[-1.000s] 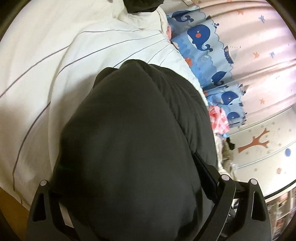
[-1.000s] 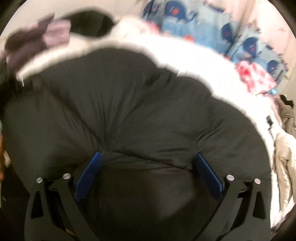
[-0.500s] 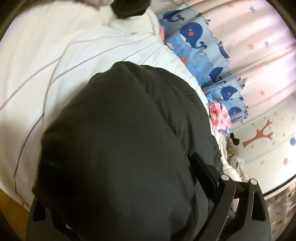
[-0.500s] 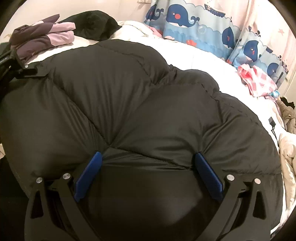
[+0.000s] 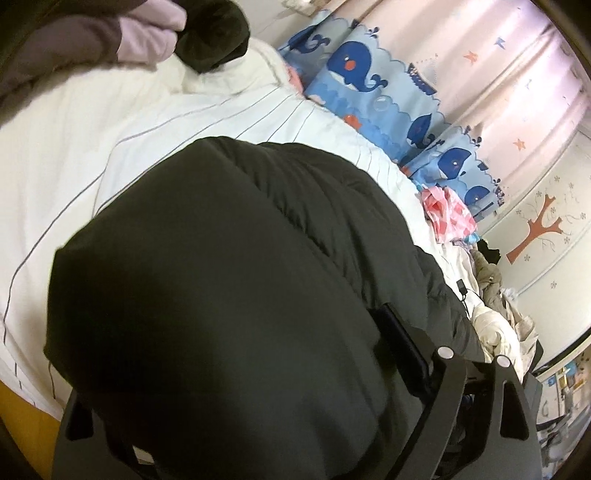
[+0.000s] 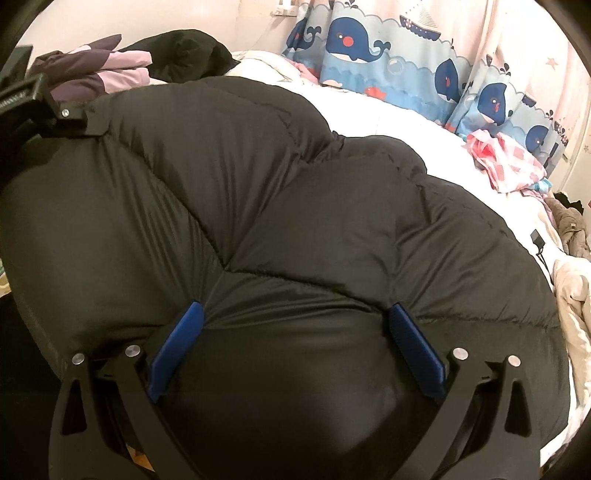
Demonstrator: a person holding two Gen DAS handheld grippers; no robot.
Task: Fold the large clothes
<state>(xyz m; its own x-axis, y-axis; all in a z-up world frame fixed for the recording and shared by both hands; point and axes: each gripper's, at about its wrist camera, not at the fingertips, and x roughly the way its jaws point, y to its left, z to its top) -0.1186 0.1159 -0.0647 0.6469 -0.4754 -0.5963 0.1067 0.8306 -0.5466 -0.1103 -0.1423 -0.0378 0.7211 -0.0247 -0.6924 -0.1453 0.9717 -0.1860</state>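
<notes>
Left wrist view. The left tool stands wide, with a thick fold of the black padded coat bulging between its fingers; only the right-hand finger shows, the other being buried under fabric. The jaws are closing on the padding, but whether the pads press it cannot be told here. The coat lies on the bed, whose white striped cover is bare toward the far-left corner. A purple garment and a dark bundle sit at the far edge of the bed, a pink checked cloth at its right edge below the whale curtain.

Right wrist view. The right tool also stands wide, both blue pads sunk into the puffed quilting; it appears to grip a broad bunch of the coat, which covers the near half of the bed. The other tool's frame touches the coat at its far-left edge.

Step in hand, as judged: carrying a held portion of the coat over into a fold. Done well, both tools keep enough padding between the pads that the slick shell does not slide out, move together so the fold line stays straight, and lay the layer flat on the coat rather than on the neighbouring clothes.
</notes>
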